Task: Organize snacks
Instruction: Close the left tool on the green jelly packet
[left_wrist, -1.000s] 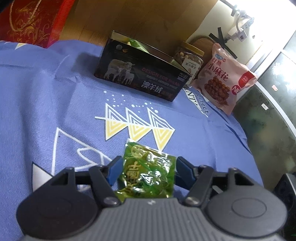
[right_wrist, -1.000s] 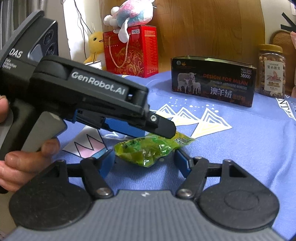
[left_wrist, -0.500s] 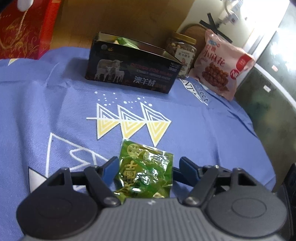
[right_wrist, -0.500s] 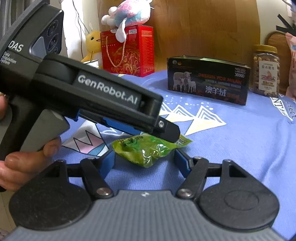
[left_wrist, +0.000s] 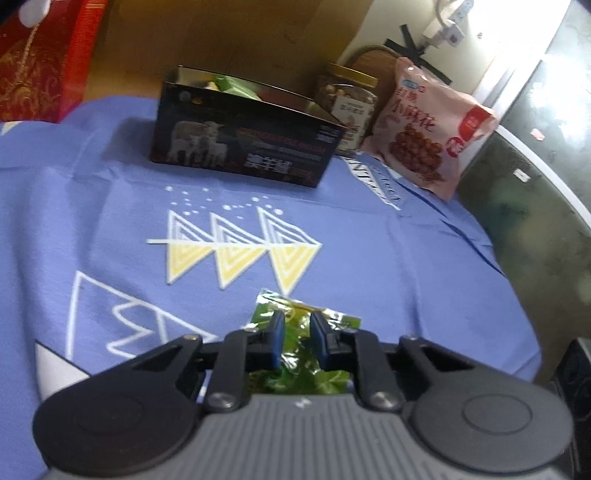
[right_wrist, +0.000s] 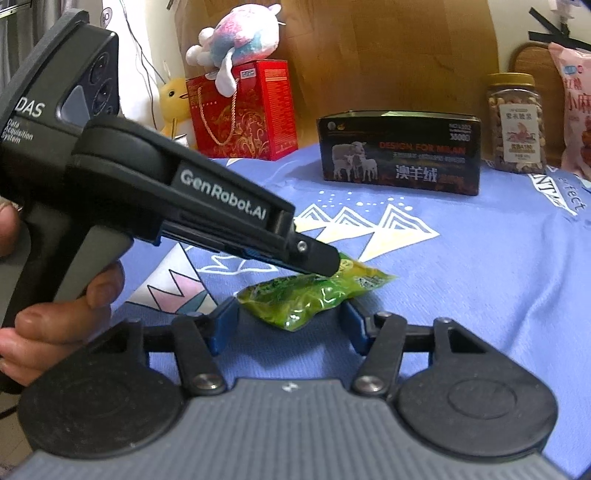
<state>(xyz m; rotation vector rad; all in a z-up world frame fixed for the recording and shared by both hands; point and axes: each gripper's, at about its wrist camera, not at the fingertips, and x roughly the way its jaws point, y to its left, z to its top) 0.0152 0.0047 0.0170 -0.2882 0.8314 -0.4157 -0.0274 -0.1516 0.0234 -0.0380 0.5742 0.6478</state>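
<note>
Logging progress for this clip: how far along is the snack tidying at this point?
Done: the open black tin already holds at least one green packet. In hand: the left gripper has just been closing and now pinches the green snack packet on the blue cloth; the right gripper, just narrowing, straddles the packet without touching. Left: carrying this packet to the tin. The nut jar and pink bag stand outside it.

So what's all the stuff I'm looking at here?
green snack packet: one, green, on the cloth, nearest.
black tin: one, black with sheep, open, further back.
nut jar: one, clear with gold lid, right of the tin.
pink snack bag: one, pink, beside the jar.
red gift bag: one, red, behind.
plush toys: two, pastel and yellow.
tablecloth: one, blue.
left gripper: just closed on the packet.
right gripper: open, narrowing around it.
</note>
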